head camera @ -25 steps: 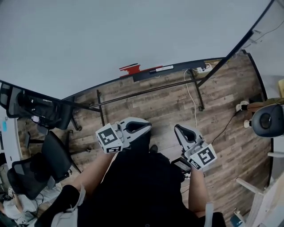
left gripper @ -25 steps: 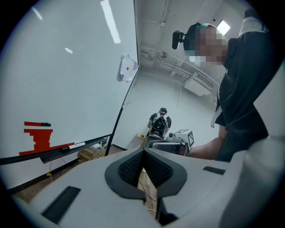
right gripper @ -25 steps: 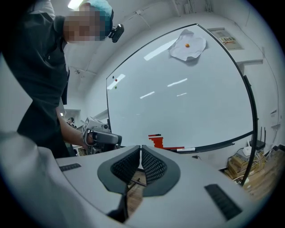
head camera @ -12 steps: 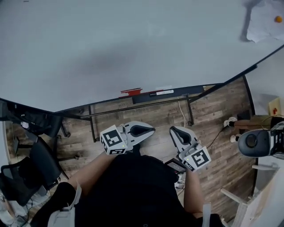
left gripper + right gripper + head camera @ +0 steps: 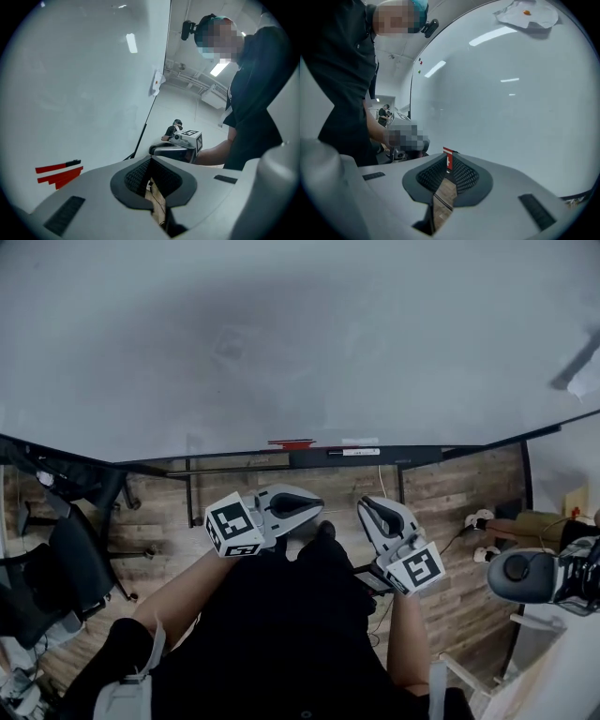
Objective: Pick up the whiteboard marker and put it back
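A big whiteboard fills the upper head view. On its tray lie a red marker and a dark marker with a white label. The left gripper view shows the red marker with a black cap lying over another red item at lower left. My left gripper and right gripper hang side by side below the tray, both shut with nothing between the fingers. Looking along the left gripper, I see the other gripper just beyond it. Past the right gripper's tips shows a red item.
Black office chairs stand at the left on the wooden floor. A round grey object and a person's feet are at the right. The board's stand bars and a cable run under the tray. Paper hangs on the board.
The head view has swung up along the whiteboard, so the tray now sits lower and flatter. Both grippers have drawn closer together below the tray and stay shut.
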The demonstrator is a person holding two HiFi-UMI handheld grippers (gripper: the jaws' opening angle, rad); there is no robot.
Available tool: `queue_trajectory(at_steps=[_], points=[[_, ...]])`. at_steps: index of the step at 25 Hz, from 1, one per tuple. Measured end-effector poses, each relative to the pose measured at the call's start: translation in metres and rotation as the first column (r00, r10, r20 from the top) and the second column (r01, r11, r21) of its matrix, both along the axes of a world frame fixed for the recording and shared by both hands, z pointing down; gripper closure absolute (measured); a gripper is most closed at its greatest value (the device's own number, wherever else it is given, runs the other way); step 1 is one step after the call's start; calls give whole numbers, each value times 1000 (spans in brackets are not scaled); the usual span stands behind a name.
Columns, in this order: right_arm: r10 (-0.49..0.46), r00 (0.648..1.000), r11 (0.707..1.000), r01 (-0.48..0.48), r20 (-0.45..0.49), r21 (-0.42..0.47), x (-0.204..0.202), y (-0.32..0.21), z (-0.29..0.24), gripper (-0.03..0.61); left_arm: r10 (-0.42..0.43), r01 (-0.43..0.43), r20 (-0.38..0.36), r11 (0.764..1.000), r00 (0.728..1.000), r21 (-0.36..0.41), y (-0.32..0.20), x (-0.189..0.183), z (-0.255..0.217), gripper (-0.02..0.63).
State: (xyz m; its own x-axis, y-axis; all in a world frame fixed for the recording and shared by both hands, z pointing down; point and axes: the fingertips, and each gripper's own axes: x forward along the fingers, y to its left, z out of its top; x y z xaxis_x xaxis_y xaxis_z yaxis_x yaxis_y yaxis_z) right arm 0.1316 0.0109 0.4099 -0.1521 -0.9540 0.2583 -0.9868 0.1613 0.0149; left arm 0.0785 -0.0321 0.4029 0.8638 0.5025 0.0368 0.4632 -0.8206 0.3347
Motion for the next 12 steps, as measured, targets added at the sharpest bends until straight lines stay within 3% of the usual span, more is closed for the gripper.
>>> queue_trajectory(at_steps=[12], points=[[-222,974,975,223,-43,12,52,-23,-4,552,-247,247,33,969,969,-10,-25,34,2,604]])
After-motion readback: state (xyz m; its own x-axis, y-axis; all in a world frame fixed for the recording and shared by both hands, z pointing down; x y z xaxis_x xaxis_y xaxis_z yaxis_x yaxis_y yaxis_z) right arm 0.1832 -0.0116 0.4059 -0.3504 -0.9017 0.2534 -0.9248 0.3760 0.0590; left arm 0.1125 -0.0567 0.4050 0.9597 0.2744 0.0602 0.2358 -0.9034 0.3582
